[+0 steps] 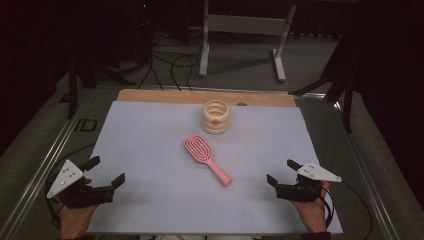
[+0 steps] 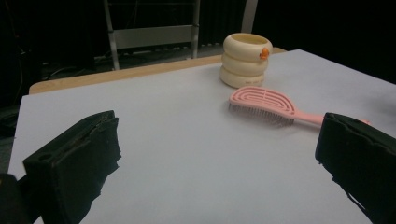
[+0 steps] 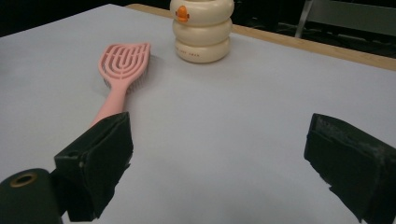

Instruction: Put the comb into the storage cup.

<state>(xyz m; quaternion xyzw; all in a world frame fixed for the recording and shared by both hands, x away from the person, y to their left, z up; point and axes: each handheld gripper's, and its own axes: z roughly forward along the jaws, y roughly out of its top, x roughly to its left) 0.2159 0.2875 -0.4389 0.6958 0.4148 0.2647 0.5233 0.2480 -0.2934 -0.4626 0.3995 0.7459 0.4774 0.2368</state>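
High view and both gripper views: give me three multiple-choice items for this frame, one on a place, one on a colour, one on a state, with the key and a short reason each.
1. Where does the cream ringed plastic cup stand relative to the pink vented plastic hairbrush?
A. beyond it, nearer the table's far edge
B. on top of it
C. nearer the person than the brush

2. What colour is the small mark on the cup's side?
A. green
B. orange
C. blue

3. How do the left gripper and right gripper stand?
A. both shut on the brush
B. left shut on the cup, right open
C. both open, nothing between the jaws

Key: 1 A, the high view shows the cup farther back, apart from the brush head. 2 B, the right gripper view shows an orange mark. 3 C, each gripper view shows wide-apart jaws over the bare white sheet.
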